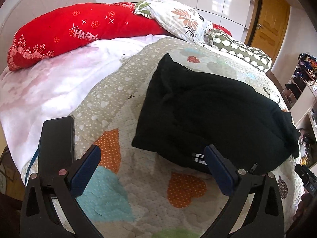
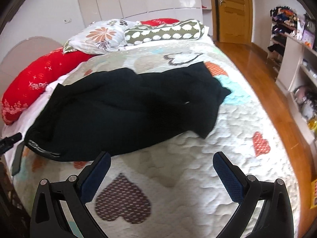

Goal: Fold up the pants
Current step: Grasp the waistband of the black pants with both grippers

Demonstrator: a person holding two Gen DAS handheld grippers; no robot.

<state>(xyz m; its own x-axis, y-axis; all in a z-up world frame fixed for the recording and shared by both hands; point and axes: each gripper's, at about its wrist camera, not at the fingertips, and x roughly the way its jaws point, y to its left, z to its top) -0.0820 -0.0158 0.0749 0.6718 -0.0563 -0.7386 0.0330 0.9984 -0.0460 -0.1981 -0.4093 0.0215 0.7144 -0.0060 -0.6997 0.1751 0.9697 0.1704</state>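
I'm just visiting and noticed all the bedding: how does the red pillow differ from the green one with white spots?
The red pillow is bright red with small flower and sparkle motifs and pale lettering; the green pillow is olive with rows of white shell-like spots. The red pillow lies near the headboard; the green pillow lies at the far side, towards the door. The floral pillow overlaps the red pillow and sits beside the green one. Both are long and rest on the bed.

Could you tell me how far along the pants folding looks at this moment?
The black pants lie in a rumpled, partly doubled-over heap on the heart-print quilt, so at most a rough first fold is done. Nothing is in hand: the left gripper and right gripper are both open, short of the cloth. Smoothing and the neat folds remain.
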